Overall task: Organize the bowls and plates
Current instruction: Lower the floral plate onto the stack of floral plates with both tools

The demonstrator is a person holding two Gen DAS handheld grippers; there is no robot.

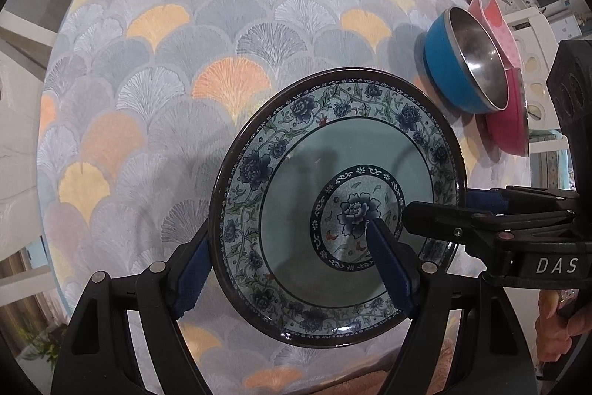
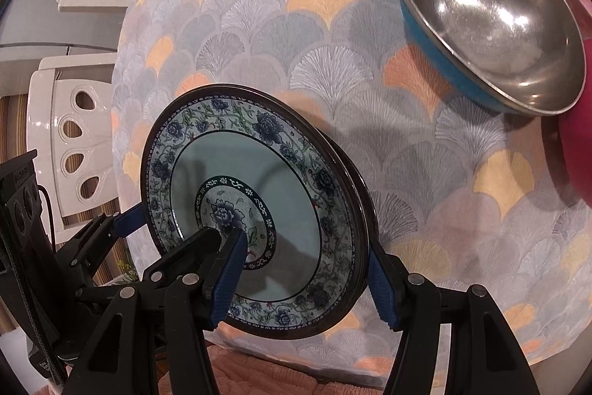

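left gripper (image 1: pixel 292 269) gripping floral plate (image 1: pixel 307 173) rim | right gripper (image 2: pixel 307 276) clamping opposite rim | risk: uneven pull tilting plate off table (image 1: pixel 148 80) near edge

Tablecloth (image 1: pixel 155 106) lies bare left of the plate (image 1: pixel 333 210) — bowls (image 1: pixel 462 62) crowd the right

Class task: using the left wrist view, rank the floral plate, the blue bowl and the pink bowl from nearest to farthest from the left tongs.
1. Floral plate: between the left tongs, lower centre.
2. Blue bowl: upper right, on the tablecloth.
3. Pink bowl: behind the blue bowl, at the right edge.
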